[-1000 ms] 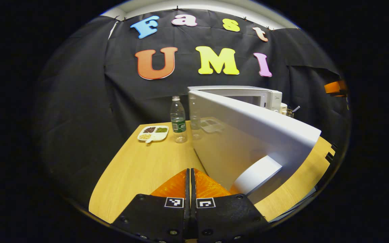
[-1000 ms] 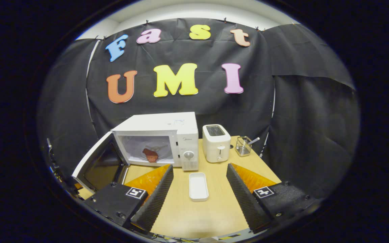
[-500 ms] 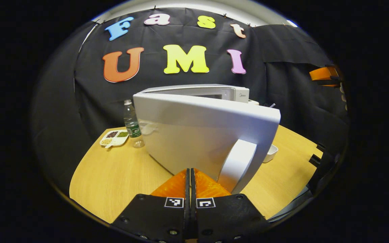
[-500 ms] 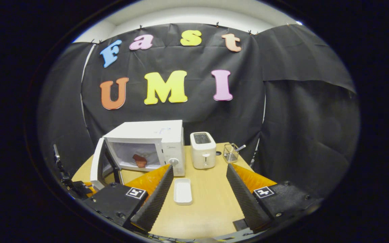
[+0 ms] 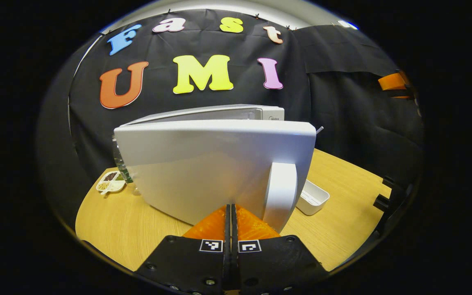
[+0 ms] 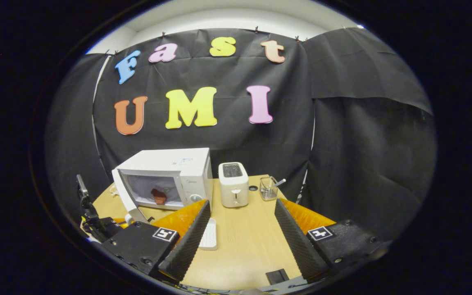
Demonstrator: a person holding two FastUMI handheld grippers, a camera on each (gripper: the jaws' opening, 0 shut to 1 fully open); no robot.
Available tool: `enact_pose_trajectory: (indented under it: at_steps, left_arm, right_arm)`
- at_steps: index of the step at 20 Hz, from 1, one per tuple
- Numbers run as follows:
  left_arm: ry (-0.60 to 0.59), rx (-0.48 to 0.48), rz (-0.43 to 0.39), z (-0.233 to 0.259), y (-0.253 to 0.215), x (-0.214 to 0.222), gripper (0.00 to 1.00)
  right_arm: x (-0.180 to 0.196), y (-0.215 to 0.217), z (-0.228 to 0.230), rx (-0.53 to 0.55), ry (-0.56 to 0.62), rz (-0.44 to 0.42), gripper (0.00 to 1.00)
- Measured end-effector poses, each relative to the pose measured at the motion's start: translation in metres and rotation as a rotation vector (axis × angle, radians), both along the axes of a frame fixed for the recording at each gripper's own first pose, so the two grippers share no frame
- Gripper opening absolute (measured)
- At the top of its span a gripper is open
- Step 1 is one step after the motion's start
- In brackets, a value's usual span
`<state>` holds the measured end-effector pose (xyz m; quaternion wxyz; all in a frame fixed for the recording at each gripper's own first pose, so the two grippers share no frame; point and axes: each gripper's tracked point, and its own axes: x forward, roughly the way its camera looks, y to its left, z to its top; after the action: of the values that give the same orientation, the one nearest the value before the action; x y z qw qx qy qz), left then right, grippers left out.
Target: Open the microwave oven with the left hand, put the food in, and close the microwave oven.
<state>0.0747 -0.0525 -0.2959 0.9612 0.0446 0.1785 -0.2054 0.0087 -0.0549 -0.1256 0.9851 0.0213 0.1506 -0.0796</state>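
Wooden table [image 6: 244, 241] under everything, booth cloth behind. White microwave oven [image 6: 170, 174] toward the left rear in the right gripper view, door [image 5: 215, 168] swung partly open on its left hinge, cavity showing through the gap. Reddish food [image 6: 159, 196] lying inside on the cavity floor. Close in the left gripper view: the door's outer white face, with its upright handle [image 5: 281, 194] near the right edge. Left gripper [image 5: 231, 215] pressed together, fingers flat against each other with nothing between, tips right at the lower edge of the door beside the handle; contact with the door likely but hard to confirm. Right gripper [image 6: 240, 229] spread wide, empty, hovering above the near part of the table, well apart from the oven. White toaster [image 6: 233, 189] just right of the oven. Wire basket [image 6: 267, 189] further right, a utensil handle sticking out of it. Shallow white tray [image 5: 312, 197] on the table in front of the oven, empty. Divided plate [image 5: 111, 182] at the far left, small heaps of different grains or beans in its sections. Clear bottle [image 5: 122, 172] next to it, mostly hidden behind the door.
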Motion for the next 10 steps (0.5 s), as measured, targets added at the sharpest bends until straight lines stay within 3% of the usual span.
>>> enact_pose_trajectory:
  at_steps: [1,6,7,8,10]
  left_arm:
    - [-0.004,-0.001,-0.009,0.0,-0.007,0.006,0.0]
    - [-0.024,0.011,-0.028,-0.001,-0.033,0.041,0.0]
    - [-0.028,0.02,-0.031,-0.001,-0.036,0.047,0.0]
    - [-0.032,0.018,-0.039,0.0,-0.041,0.053,0.0]
    - [-0.039,0.021,-0.043,0.001,-0.048,0.065,0.0]
  right_arm:
    - [0.002,-0.005,0.0,0.002,0.0,-0.006,1.0]
    - [0.008,-0.027,0.002,0.012,0.003,-0.041,1.0]
    - [0.01,-0.029,0.001,0.014,0.006,-0.042,0.91]
    - [0.011,-0.031,0.001,0.013,0.008,-0.046,1.0]
    - [0.014,-0.035,0.0,0.021,0.011,-0.054,1.0]
